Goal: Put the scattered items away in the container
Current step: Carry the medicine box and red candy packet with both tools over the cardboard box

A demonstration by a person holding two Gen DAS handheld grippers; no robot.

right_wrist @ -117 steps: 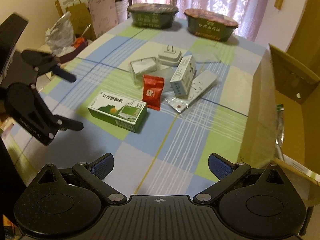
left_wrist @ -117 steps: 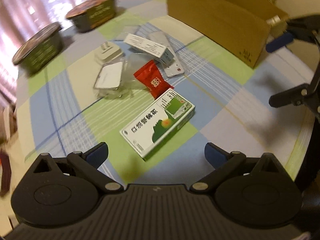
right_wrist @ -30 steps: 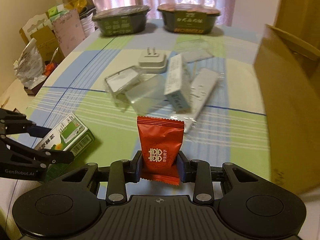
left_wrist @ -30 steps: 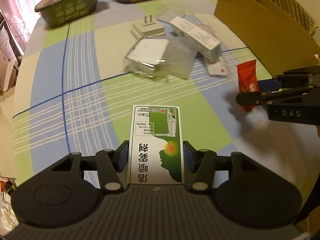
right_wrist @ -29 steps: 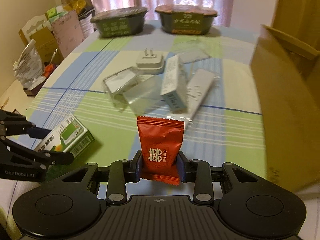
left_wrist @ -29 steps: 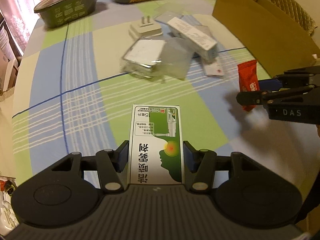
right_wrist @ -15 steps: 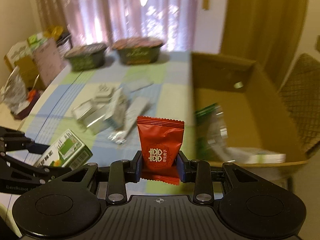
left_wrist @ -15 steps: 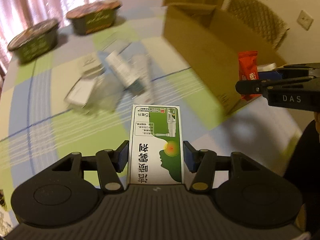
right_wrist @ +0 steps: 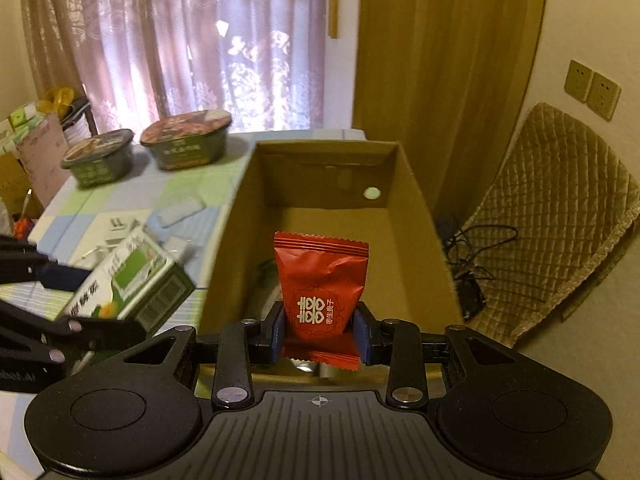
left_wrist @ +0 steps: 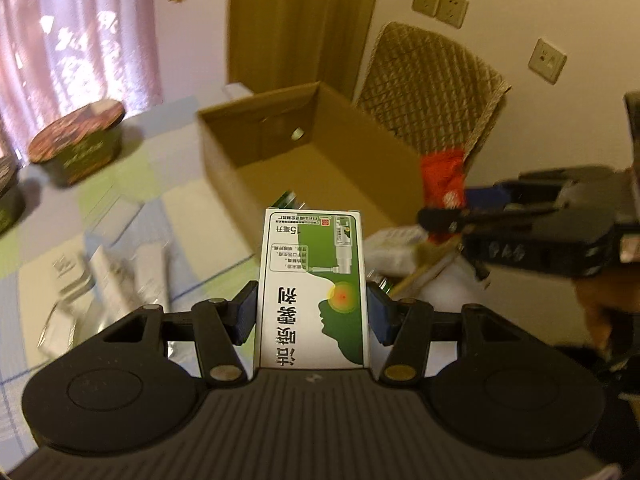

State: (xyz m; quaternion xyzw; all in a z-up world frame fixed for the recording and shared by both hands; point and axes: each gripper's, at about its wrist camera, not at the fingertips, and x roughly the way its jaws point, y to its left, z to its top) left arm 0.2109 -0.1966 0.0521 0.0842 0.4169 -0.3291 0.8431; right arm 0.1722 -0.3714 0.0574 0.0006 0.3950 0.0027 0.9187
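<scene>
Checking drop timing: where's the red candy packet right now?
The red candy packet is clamped in the right gripper, held over the near end of the open cardboard box, not yet released.

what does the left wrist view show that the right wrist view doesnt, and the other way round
Only the left wrist view: the printed front of the green and white box clamped in the left hand-held gripper, and a single wall socket.

Only the right wrist view: the front of the red candy packet, the black cables beside the chair, and clutter left of the table.

Both: the open cardboard box, the noodle bowl, the quilted chair and the right hand-held gripper.
</scene>
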